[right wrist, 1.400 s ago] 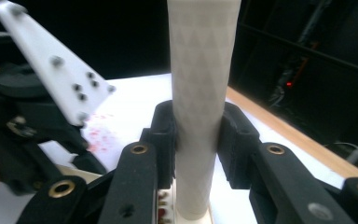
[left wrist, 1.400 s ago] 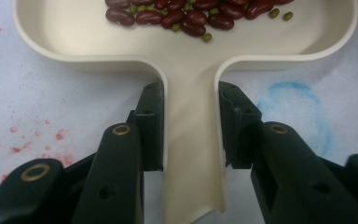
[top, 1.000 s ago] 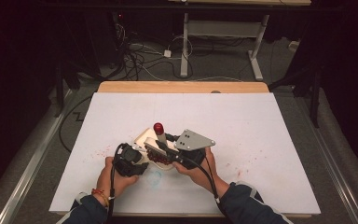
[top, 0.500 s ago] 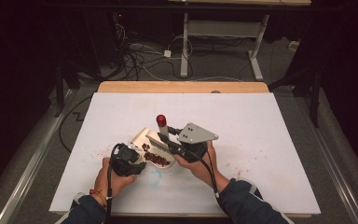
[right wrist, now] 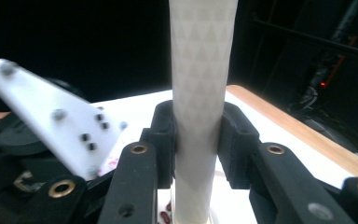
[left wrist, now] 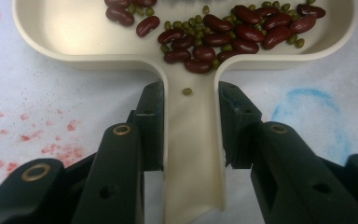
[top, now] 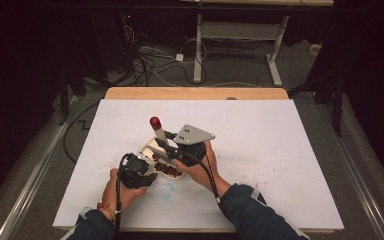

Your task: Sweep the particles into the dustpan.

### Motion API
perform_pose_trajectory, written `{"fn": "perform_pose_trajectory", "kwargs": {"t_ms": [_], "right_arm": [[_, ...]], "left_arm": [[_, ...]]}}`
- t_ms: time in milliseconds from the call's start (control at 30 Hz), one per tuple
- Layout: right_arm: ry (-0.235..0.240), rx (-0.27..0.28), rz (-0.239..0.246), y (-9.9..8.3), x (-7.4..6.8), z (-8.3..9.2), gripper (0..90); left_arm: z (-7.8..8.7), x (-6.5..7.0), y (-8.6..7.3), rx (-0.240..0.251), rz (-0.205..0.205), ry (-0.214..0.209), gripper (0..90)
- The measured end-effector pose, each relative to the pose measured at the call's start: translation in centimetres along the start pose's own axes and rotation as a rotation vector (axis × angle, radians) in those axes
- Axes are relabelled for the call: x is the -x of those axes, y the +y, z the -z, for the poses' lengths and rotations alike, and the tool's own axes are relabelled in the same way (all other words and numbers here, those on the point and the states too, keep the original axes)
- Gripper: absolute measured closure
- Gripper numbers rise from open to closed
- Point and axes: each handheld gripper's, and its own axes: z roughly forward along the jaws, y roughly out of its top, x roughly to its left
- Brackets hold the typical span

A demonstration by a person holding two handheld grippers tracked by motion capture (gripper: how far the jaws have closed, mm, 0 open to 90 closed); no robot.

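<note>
A cream dustpan (left wrist: 93,58) lies on the white table with red kidney beans (left wrist: 242,32) and small green beans in its tray. My left gripper (left wrist: 191,100) is shut on the dustpan's handle (left wrist: 191,154), one jaw on each side. From above, the left gripper (top: 137,169) sits just left of the bean-filled tray (top: 152,146). My right gripper (right wrist: 199,126) is shut on a white patterned brush handle (right wrist: 203,70) that stands nearly upright. In the high view that handle (top: 160,134) ends in a red tip (top: 154,121), with the right gripper (top: 177,149) over the pan.
The white sheet (top: 280,150) carries scattered red stains (left wrist: 51,140) and a blue smear (left wrist: 307,100) near the pan. A wooden edge (top: 195,93) runs along the far side. Beyond it, cables and desk legs (top: 197,50) stand on the dark floor.
My right gripper has carried the brush handle left and farther from the person, so the red tip now stands farther back. The left gripper and the dustpan have stayed put.
</note>
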Motion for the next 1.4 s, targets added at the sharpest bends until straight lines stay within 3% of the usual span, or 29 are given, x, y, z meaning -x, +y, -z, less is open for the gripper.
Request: {"fn": "perform_pose_trajectory", "kwargs": {"t_ms": [167, 467, 800, 1067, 1400], "right_arm": [[-0.005, 0.007, -0.001, 0.1, -0.2, 0.4, 70.2], [-0.035, 0.046, -0.033, 0.8, 1.5, 3.3, 70.2], [-0.092, 0.053, -0.036, 0.9, 3.8, 8.8, 70.2], [-0.135, 0.021, -0.054, -0.6, 6.1, 13.9, 70.2], [-0.17, -0.009, -0.07, -1.8, 7.9, 19.2, 70.1]], "left_arm": [[0.1, -0.1, 0.0, -0.002, 0.004, 0.0, 63.2], [0.4, -0.8, 0.0, -0.001, 0.021, 0.0, 63.2], [0.8, -1.4, -0.3, 0.006, 0.043, 0.012, 63.3], [1.3, -2.2, -0.8, 0.012, 0.064, 0.021, 63.4], [1.9, -3.3, -1.6, 0.035, 0.1, 0.035, 63.4]]}}
